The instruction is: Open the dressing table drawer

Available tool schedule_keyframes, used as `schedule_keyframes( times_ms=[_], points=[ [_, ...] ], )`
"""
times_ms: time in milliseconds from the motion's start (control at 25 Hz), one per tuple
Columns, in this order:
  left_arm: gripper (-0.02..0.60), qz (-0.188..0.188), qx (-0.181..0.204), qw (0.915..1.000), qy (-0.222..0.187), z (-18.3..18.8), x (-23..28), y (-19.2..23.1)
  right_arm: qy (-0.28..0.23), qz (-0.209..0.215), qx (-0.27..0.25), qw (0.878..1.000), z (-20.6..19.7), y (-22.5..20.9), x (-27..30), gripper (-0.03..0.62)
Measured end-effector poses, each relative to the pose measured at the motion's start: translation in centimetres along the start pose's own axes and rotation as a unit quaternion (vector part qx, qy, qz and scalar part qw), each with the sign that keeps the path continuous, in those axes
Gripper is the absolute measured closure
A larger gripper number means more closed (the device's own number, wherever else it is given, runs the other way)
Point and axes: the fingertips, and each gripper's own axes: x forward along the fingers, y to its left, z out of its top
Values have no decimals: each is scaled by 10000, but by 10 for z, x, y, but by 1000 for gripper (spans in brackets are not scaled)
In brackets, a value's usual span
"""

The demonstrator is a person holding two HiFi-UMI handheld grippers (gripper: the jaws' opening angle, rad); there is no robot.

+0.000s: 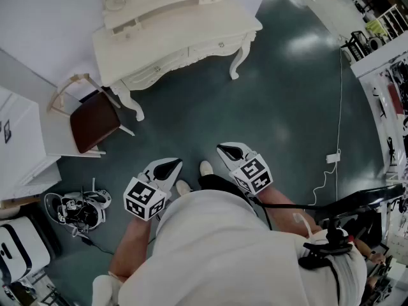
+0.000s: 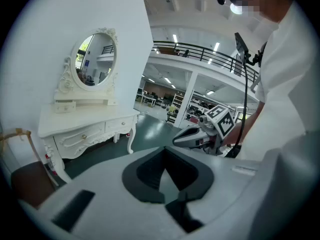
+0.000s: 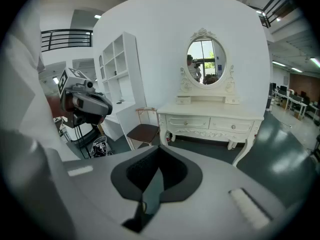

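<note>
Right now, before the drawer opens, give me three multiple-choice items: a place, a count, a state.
1. In the right gripper view, relative to the dressing table, the chair stands:
A) right
B) left
C) on top
2. How many drawer knobs show on its front?
A) one
B) five
C) two
3. The drawers are:
A) both shut
B) one pulled out
C) both removed

B: the chair is beside the dressing table's left leg.
C: one knob per drawer.
A: both fronts sit flush.

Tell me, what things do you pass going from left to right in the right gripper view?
left gripper → brown chair → dressing table
</note>
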Motion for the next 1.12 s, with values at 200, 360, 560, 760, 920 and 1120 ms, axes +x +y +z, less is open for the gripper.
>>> schedule_keyframes(
  times_ms=[200,360,560,760,920,1120],
  points=[
    [580,-48,65,10000,41,20,27,-12,-80,-34,53,9999,5,-31,-9,594],
    [580,32,38,9998,171,34,55,-6,-107,60,46,9999,11,-65,-13,594],
    [580,98,78,9999,111,64,99,4,-155,84,103,9998,8,-120,-13,592],
    [580,161,47,9998,63,88,130,18,-162,43,280,9995,7,-160,-4,548],
    [580,119,41,9998,181,96,149,44,-161,-38,469,9988,10,-189,13,549],
    [580,-59,44,9999,127,120,175,104,-71,-232,619,9978,31,-230,53,550]
  ],
)
